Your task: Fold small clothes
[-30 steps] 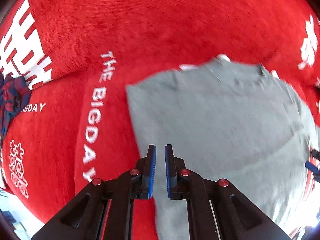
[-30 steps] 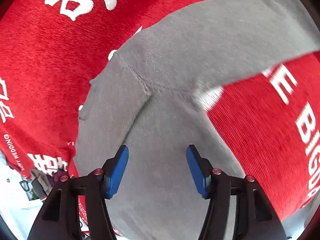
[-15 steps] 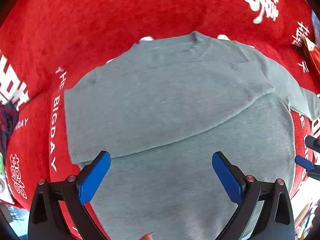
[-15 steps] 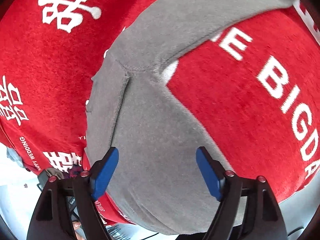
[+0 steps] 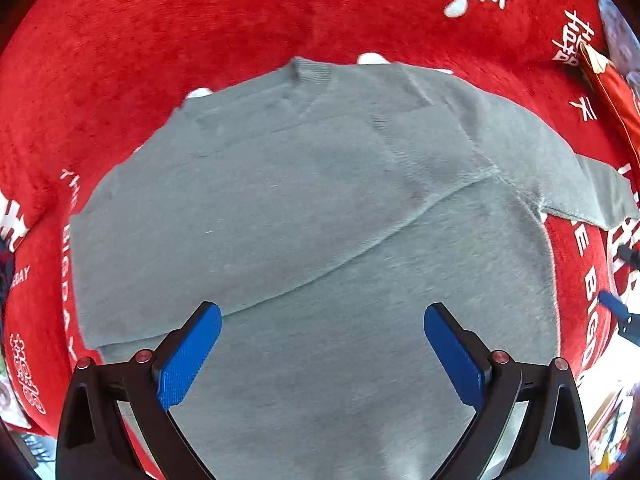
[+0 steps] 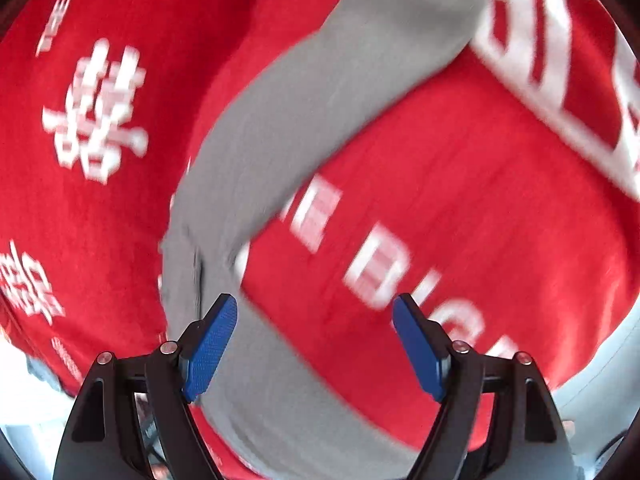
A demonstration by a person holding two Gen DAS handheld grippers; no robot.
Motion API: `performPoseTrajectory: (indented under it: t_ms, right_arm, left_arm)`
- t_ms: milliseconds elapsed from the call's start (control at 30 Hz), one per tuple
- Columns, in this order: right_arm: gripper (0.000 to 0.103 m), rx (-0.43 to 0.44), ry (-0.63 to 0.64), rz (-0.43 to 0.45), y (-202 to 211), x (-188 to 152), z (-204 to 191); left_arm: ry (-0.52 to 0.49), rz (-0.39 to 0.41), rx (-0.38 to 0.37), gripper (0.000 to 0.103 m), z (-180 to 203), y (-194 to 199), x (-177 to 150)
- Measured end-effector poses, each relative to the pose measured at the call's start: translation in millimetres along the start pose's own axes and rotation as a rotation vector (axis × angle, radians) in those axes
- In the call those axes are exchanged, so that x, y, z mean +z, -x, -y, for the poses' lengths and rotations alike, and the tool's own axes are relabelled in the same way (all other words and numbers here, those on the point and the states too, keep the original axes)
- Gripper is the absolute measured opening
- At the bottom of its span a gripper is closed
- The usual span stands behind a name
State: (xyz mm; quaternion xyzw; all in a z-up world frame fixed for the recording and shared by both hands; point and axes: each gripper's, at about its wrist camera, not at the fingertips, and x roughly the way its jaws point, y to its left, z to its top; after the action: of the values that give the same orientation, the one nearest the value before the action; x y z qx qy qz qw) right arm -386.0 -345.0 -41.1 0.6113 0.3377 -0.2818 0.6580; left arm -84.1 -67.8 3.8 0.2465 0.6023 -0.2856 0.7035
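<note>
A grey knitted sweater (image 5: 320, 208) lies flat on a red cloth (image 5: 200, 20) with white lettering. One sleeve is folded across its chest; the other sleeve (image 5: 592, 192) sticks out to the right. My left gripper (image 5: 321, 312) points down over the sweater's lower body, open wide, with nothing between its blue pads. In the blurred right wrist view my right gripper (image 6: 314, 302) is open over the edge where the grey sleeve (image 6: 320, 100) meets the red cloth (image 6: 480, 200); its left pad (image 6: 210, 348) overlaps grey fabric without gripping it. The right gripper's tip (image 5: 616, 308) shows at the left view's right edge.
A red packet (image 5: 612, 92) lies at the cloth's upper right. A dark patterned item (image 5: 4, 272) peeks in at the far left edge. The red cloth ends at the lower right, where a pale surface (image 6: 600, 360) begins.
The left gripper went from shut to wide open and swept right over the sweater's body. The right gripper opened wider and slid off the body toward the outstretched sleeve.
</note>
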Motion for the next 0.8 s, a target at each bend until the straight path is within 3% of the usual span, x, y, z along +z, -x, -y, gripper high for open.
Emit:
performPoseTrajectory:
  t_ms: [200,400,700,767,800]
  right_arm:
    - [0.083,0.002,-0.092,0.157,18,54,25]
    - [0.083,0.033,-0.189,0.197,8,92,47]
    - [0.082,0.224,-0.328,0.235,-8,108,59]
    - [0.067,0.238,-0.371,0.236,-9,108,63]
    - [0.048,0.242,-0.39,0.234,-9,108,66]
  left_arm:
    - [-0.023,-0.016,-0.05,0.102,32,-12,11]
    - [-0.028,-0.014,-0.077,0.102,57,-21,21]
    - [-0.015,-0.012,-0.081,0.102,64,-26,27]
    - [-0.004,-0.003,-0.075,0.102,58,-23,25]
    - [0.002,0.002,-0.072,0.102,55,-22,24]
